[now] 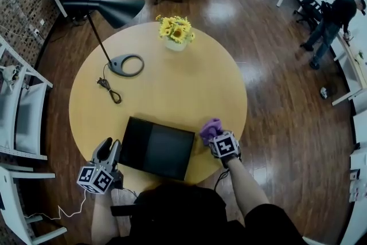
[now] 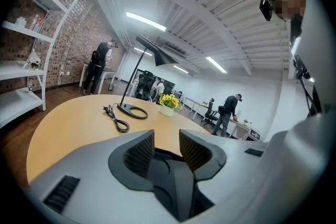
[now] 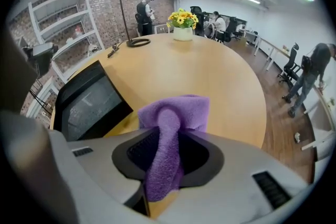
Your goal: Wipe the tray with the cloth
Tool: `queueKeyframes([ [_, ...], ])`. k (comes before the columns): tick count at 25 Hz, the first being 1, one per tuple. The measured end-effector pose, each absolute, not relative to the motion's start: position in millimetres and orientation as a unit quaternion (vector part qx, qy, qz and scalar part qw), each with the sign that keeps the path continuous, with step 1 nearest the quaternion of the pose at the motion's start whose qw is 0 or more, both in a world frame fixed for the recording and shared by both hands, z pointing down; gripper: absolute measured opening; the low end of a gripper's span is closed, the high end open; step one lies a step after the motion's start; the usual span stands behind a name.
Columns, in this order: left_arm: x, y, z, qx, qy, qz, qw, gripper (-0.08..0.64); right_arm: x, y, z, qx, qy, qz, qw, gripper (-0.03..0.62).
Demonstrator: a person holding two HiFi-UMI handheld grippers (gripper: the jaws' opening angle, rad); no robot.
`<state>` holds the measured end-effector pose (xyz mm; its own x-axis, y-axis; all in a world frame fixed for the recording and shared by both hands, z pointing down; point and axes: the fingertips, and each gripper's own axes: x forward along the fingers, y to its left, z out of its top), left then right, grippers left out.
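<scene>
We record the right gripper with its jaws partly closed on the bunched purple cloth, on the round table just beside the right end of the black tray. The left gripper holds its jaws partly apart with nothing between them, near the tray's left end.

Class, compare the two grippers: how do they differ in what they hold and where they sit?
The left gripper is empty, jaws apart; the right gripper pinches the purple cloth. The left gripper sits left of the tray, the right gripper right of it. Both carry marker cubes.
</scene>
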<state>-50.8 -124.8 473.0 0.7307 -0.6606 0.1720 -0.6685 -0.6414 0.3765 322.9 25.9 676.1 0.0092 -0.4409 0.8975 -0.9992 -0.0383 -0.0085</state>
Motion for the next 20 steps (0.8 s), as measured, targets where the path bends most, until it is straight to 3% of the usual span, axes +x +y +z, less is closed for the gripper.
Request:
queueKeyframes([
  [11,-59,-118,485,0.899,-0.39,0.05,0.191,0.15,301,5,603,0.619,-0.666,0.324,0.262,0.112],
  [20,-53,-133,549,0.913,-0.312,0.149,0.218,0.15,212,-52,559,0.571,-0.745,0.246,0.241,0.114],
])
